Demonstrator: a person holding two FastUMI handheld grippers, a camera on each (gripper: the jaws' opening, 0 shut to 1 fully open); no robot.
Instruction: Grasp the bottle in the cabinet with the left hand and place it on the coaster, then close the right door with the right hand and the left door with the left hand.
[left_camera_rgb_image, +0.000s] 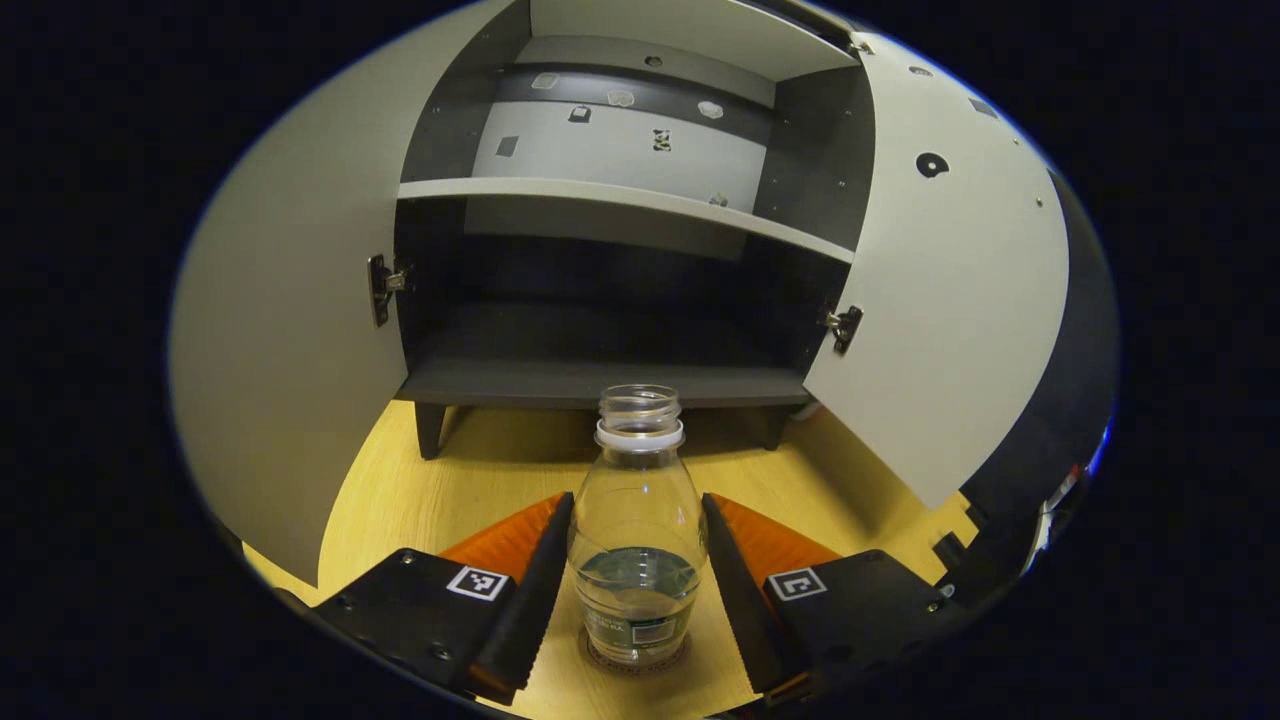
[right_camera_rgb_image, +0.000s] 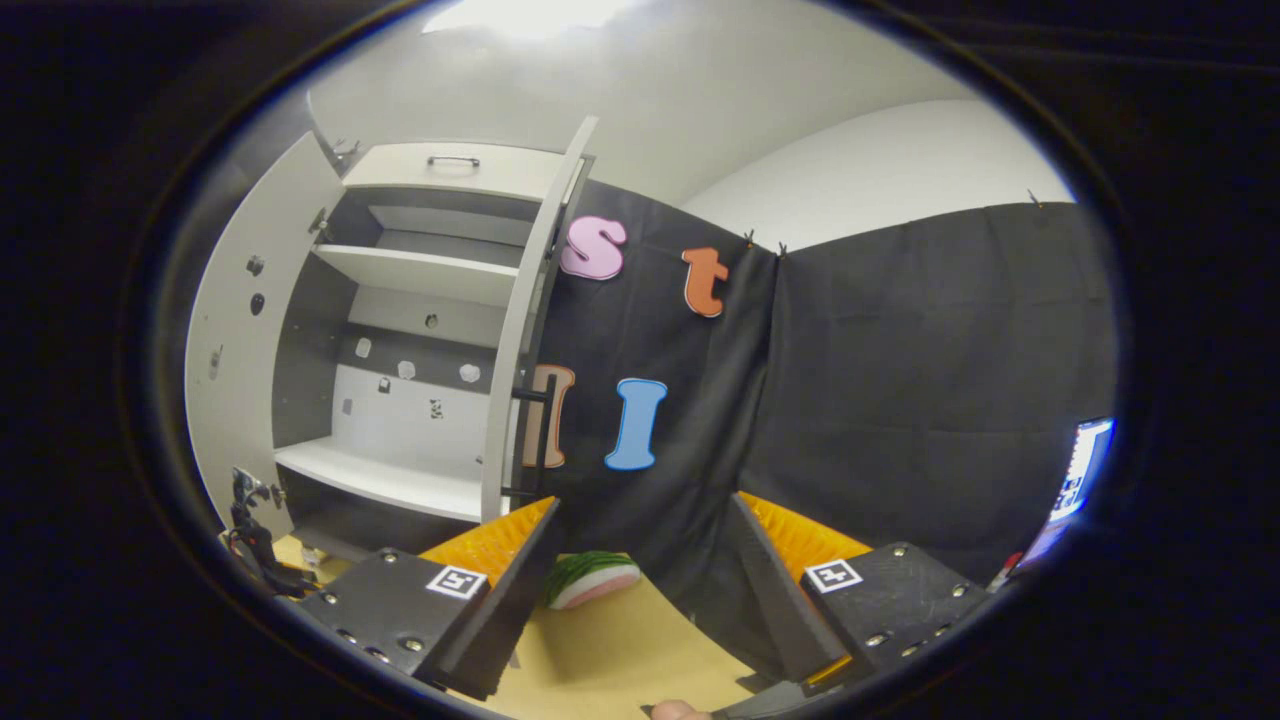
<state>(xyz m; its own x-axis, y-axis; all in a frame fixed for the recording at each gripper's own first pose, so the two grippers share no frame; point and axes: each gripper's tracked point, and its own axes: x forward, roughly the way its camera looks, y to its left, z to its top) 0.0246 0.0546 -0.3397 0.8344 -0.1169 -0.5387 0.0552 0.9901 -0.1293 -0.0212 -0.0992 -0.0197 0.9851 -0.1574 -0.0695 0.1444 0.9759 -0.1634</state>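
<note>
On the coaster (left_camera_rgb_image: 636, 662), before the open cabinet (left_camera_rgb_image: 610, 370), stands the bottle (left_camera_rgb_image: 636, 560) between the left tongs (left_camera_rgb_image: 636, 590), whose fingers flank it without clearly touching; right tongs (right_camera_rgb_image: 630, 590) gape, empty.

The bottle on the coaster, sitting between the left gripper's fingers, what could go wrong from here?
1. The bottle has no cap and holds water; a finger brushing it as the left gripper backs off could tip it off the coaster and spill.
2. Both cabinet doors are wide open. The left door would likely sweep close to the bottle when it swings shut.
3. The right gripper points past the right door, so it needs re-aiming first.
</note>
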